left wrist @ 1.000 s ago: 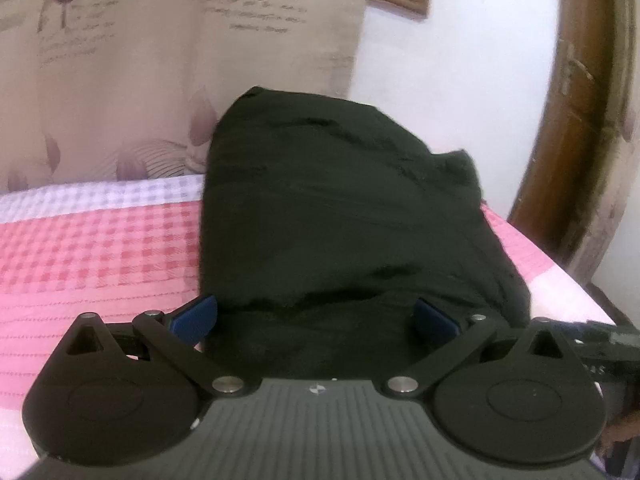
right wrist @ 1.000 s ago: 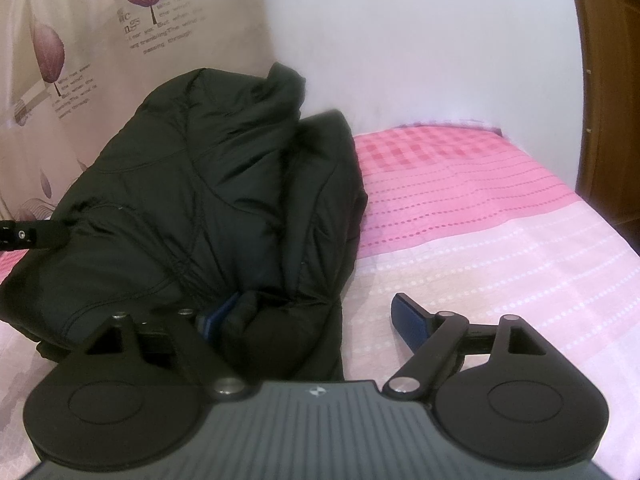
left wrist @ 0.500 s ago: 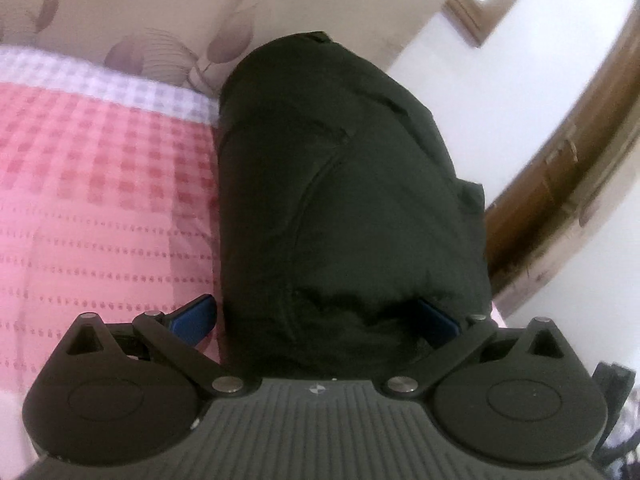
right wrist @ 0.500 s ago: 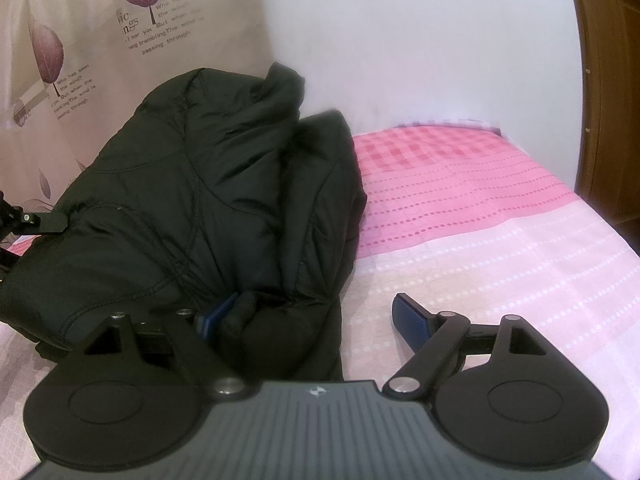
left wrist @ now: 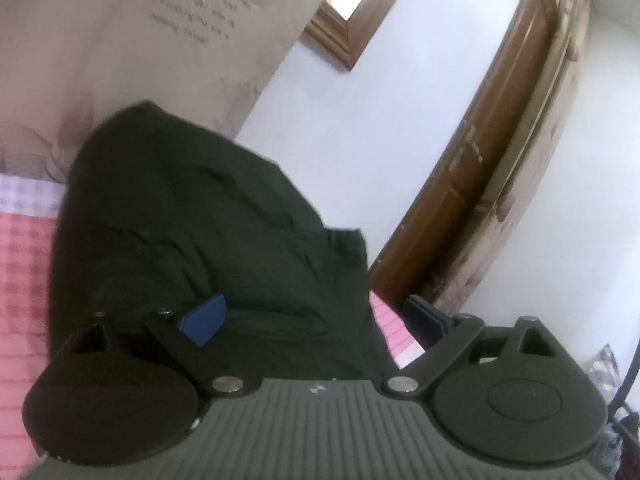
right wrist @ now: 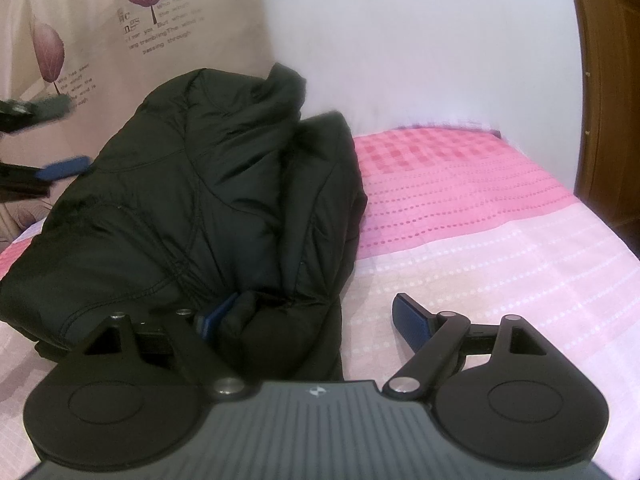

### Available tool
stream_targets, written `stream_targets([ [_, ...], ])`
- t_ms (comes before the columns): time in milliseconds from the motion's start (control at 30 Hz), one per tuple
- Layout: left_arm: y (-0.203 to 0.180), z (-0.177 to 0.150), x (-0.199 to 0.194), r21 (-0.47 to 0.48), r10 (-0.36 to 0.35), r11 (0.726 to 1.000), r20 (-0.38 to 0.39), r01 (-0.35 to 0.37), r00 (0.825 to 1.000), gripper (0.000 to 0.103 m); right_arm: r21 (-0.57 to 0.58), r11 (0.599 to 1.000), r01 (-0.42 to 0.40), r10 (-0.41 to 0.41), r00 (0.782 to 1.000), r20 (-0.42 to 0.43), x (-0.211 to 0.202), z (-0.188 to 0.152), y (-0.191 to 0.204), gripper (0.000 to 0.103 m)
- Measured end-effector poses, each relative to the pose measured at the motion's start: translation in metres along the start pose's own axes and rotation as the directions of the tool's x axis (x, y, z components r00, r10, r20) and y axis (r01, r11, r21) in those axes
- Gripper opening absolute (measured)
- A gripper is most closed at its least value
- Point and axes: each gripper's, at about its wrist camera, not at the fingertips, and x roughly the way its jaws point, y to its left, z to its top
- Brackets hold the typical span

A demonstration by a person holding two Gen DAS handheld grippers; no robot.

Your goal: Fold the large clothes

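Note:
A black padded jacket [right wrist: 208, 208] lies bundled on the pink bed, and it also fills the middle of the left wrist view [left wrist: 192, 248]. My right gripper [right wrist: 312, 316] is open, low over the jacket's near end, with its left pad against the fabric and its right pad over the sheet. My left gripper [left wrist: 316, 320] is open and empty, tilted and raised above the jacket's other end. Its fingers [right wrist: 60, 170] show at the left edge of the right wrist view, above the jacket.
The pink checked bedsheet [right wrist: 460, 208] spreads to the right of the jacket. A leaf-print curtain [right wrist: 100, 40] and a white wall [right wrist: 420, 40] stand behind. A brown wooden door frame [left wrist: 480, 160] is at the right of the bed.
My left gripper has lifted off the jacket and rolled to the side, and no longer straddles the fabric. My right gripper has stayed still and open.

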Motion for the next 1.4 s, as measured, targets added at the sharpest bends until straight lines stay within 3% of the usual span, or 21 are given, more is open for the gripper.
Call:
stream_targets([
  [133,-0.002,-0.006,0.012,0.044,0.046,0.998,-0.054,-0.044,0.997,0.095,0.008,1.000,-0.006,0.006,1.000,0.005,-0.001,0.000,0.000,0.084],
  [233,-0.002,-0.006,0.012,0.055,0.041,0.998,-0.069,-0.037,0.997,0.098,0.026,1.000,-0.012,0.011,1.000,0.016,-0.008,0.007,-0.004,0.084],
  [300,0.001,-0.007,0.012,0.052,0.032,0.998,-0.066,-0.029,0.997,0.099,0.004,1.000,0.010,-0.011,0.995,0.099,-0.026,0.027,0.001,0.083],
  [367,0.001,-0.007,0.009,0.056,0.026,0.998,-0.058,-0.023,0.998,0.100,-0.024,0.998,-0.051,0.055,0.975,0.216,-0.047,0.061,0.014,0.079],
  [433,0.002,-0.008,0.011,0.066,0.026,0.998,-0.054,-0.023,0.998,0.101,-0.108,0.983,-0.151,0.174,0.953,0.247,-0.050,0.107,0.039,0.078],
  [500,0.003,-0.009,0.011,0.075,0.027,0.997,-0.051,-0.023,0.998,0.102,-0.188,0.953,-0.239,0.275,0.941,0.197,-0.030,0.150,0.069,0.064],
  [567,0.003,-0.011,0.009,0.082,0.024,0.996,-0.046,-0.021,0.999,0.102,-0.232,0.918,-0.323,0.353,0.930,0.103,0.006,0.184,0.097,0.042],
  [633,0.003,-0.014,0.008,0.086,0.021,0.996,-0.035,-0.017,0.999,0.102,-0.273,0.892,-0.360,0.378,0.926,0.015,0.048,0.206,0.123,0.028],
  [667,0.002,-0.014,0.007,0.091,0.019,0.996,-0.031,-0.016,0.999,0.103,-0.303,0.879,-0.369,0.378,0.925,-0.030,0.067,0.212,0.134,0.026],
  [800,0.002,-0.020,0.007,0.109,0.016,0.994,-0.021,-0.014,1.000,0.103,-0.386,0.848,-0.363,0.308,0.931,-0.198,0.134,0.207,0.156,0.023],
  [900,0.002,-0.024,0.008,0.119,0.015,0.993,-0.020,-0.013,1.000,0.103,-0.389,0.868,-0.308,0.219,0.941,-0.256,0.170,0.194,0.139,0.019],
  [967,0.000,-0.027,0.011,0.143,0.023,0.990,-0.029,-0.019,0.999,0.103,-0.307,0.895,-0.323,0.237,0.928,-0.287,0.187,0.189,0.120,0.019],
  [1167,0.002,-0.026,0.013,0.125,0.025,0.992,-0.026,-0.021,0.999,0.103,-0.234,0.910,-0.341,0.266,0.916,-0.299,0.215,0.175,0.102,0.019],
  [1400,0.004,-0.022,0.017,0.131,0.034,0.991,-0.051,-0.027,0.998,0.103,-0.238,0.921,-0.310,0.246,0.933,-0.262,0.221,0.158,0.101,0.018],
])
